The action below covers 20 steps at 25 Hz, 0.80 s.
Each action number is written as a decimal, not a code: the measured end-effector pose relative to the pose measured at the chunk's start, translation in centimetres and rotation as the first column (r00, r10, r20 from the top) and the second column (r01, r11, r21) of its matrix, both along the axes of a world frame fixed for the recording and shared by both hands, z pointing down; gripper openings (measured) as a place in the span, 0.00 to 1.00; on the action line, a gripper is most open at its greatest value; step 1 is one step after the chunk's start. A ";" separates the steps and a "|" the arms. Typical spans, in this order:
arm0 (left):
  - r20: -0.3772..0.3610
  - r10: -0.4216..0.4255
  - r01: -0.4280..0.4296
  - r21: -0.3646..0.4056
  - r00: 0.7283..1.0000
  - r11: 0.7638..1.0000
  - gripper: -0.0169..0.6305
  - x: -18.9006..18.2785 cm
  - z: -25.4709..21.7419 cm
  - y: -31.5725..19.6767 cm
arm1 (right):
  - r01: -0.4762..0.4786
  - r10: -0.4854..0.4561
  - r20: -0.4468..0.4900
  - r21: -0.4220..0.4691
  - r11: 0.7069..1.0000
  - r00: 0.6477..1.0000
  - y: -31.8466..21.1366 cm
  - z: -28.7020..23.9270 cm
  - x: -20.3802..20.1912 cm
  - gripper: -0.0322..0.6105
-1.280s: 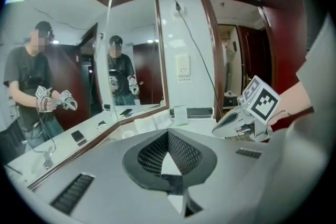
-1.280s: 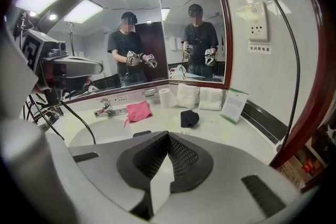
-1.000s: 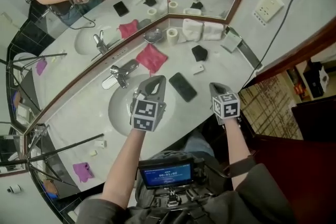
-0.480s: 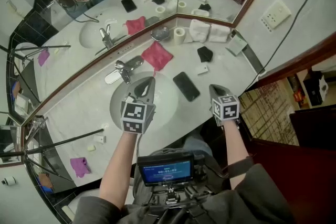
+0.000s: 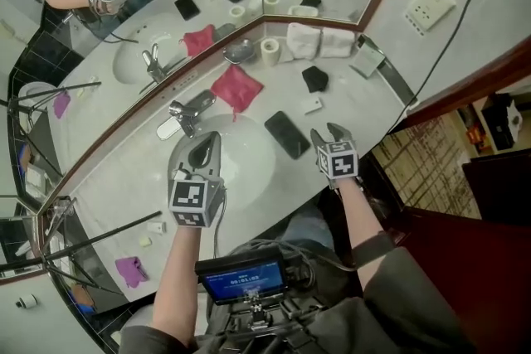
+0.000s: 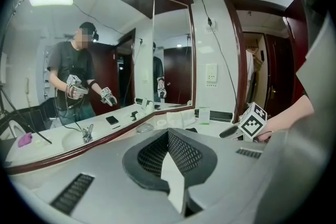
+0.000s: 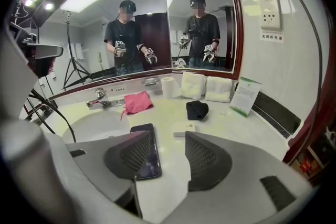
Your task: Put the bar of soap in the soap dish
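The bar of soap (image 5: 312, 104) (image 7: 184, 129) is a small white block lying on the pale counter, right of the sink. The soap dish (image 5: 240, 52) (image 7: 150, 81), a shallow metal bowl, stands at the mirror's foot in the back corner. My right gripper (image 5: 329, 133) (image 7: 168, 136) hovers near the counter's front edge, short of the soap; its jaws have just been opening and hold nothing. My left gripper (image 5: 203, 147) (image 6: 168, 134) is shut and empty over the sink basin (image 5: 249, 153).
A black phone (image 5: 287, 134) lies between the sink and the soap. Behind are a pink cloth (image 5: 236, 87), a black folded cloth (image 5: 314, 80), a faucet (image 5: 187, 113), a paper roll (image 5: 270, 50), white towels (image 5: 319, 41) and a card (image 5: 366, 60).
The right gripper's jaws have parted and it has dropped toward the counter. The left gripper has slid left and nearer over the sink, still shut.
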<state>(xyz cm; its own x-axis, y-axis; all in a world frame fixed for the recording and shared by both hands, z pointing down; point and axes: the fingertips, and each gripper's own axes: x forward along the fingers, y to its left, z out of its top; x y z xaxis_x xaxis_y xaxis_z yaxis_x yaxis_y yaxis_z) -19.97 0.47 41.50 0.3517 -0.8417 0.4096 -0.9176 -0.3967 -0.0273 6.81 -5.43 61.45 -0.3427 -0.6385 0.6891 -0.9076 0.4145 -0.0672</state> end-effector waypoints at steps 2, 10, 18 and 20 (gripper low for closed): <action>0.009 0.000 0.000 -0.010 1.000 1.000 0.03 0.1 0.4 0.1 | -0.007 0.007 -0.020 0.005 1.000 1.000 -0.9 1.4 0.3 0.50; 0.053 0.012 -0.009 -0.049 0.999 0.999 0.03 1.5 2.0 -0.1 | -0.046 0.045 -0.042 -0.022 0.999 0.998 -5.5 5.6 0.5 0.72; 0.077 0.007 -0.001 -0.072 0.997 0.997 0.03 2.1 3.3 -0.7 | -0.017 0.014 -0.051 -0.058 0.998 0.999 -8.6 8.7 -0.1 0.72; 0.079 0.003 0.003 -0.080 0.997 0.997 0.03 2.0 3.6 -0.8 | -0.016 0.012 -0.054 -0.061 0.998 0.998 -9.1 9.1 -0.3 0.72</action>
